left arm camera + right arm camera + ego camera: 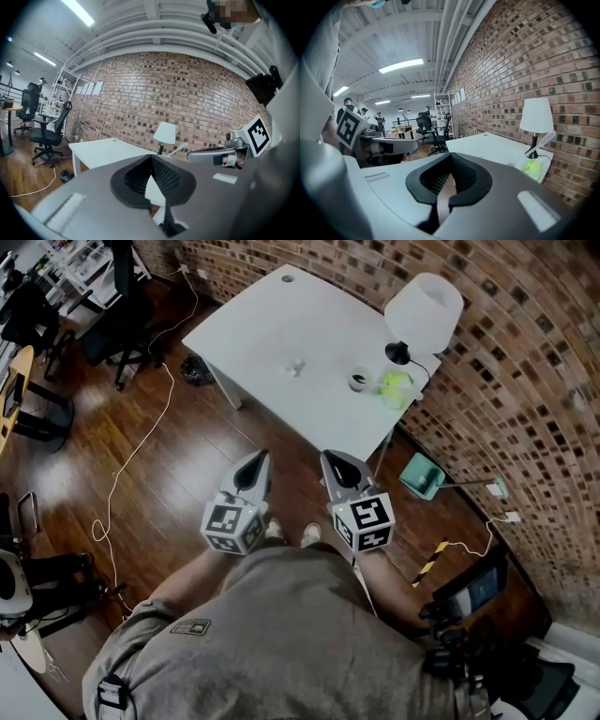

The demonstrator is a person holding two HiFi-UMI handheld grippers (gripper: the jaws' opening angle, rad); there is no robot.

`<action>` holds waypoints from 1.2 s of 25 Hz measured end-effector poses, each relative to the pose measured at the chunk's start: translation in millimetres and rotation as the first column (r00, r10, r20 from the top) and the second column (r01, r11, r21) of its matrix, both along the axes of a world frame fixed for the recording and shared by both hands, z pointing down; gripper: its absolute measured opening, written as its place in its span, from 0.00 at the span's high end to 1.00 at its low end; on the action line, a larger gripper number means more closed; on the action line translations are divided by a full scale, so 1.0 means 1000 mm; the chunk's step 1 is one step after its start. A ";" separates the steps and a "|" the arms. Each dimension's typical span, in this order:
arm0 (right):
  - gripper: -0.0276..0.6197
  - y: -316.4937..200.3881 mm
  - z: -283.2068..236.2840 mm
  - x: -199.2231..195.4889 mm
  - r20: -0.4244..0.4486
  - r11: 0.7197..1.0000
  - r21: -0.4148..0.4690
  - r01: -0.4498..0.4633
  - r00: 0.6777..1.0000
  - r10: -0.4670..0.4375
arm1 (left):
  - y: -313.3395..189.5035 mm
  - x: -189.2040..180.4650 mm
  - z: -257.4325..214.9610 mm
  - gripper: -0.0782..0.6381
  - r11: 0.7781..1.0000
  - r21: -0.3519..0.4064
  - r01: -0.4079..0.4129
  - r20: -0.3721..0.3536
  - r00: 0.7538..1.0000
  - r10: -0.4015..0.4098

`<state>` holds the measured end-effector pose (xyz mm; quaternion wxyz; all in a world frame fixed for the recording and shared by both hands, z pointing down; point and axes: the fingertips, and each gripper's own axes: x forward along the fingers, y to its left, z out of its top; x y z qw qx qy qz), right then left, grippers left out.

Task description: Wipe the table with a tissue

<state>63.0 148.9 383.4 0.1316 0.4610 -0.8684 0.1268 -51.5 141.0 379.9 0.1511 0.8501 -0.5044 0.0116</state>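
Observation:
A white table (281,334) stands ahead of me against the brick wall. A small crumpled white tissue (297,366) lies near its middle. I hold both grippers side by side over the wooden floor, short of the table's near corner. The left gripper (253,468) has its jaws together with nothing between them. So has the right gripper (339,467). In the left gripper view the left gripper (151,160) points at the table (103,152). In the right gripper view the right gripper (451,158) points along the table (497,149) and the wall.
A white lamp (424,310), a small round cup (359,380) and a green object (396,385) sit at the table's right end. A black bag (196,369) lies under the table. A teal bin (422,474) stands by the wall. Office chairs (112,324) and a white cable (131,456) are to the left.

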 end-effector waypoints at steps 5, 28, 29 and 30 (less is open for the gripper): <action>0.94 0.007 -0.001 -0.007 -0.007 1.000 0.006 0.000 1.000 0.000 | 0.008 -0.003 -0.002 0.89 1.000 0.008 -0.010 -0.003 1.000 0.010; 0.94 0.010 -0.008 -0.014 -0.014 1.000 0.022 0.006 1.000 -0.006 | 0.010 -0.004 -0.008 0.89 1.000 0.020 -0.021 0.006 1.000 0.021; 0.94 0.010 -0.008 -0.014 -0.013 1.000 0.023 0.007 1.000 -0.006 | 0.010 -0.004 -0.008 0.89 1.000 0.020 -0.022 0.007 1.000 0.022; 0.94 0.010 -0.008 -0.014 -0.013 1.000 0.023 0.007 1.000 -0.006 | 0.010 -0.004 -0.009 0.89 1.000 0.020 -0.022 0.008 1.000 0.022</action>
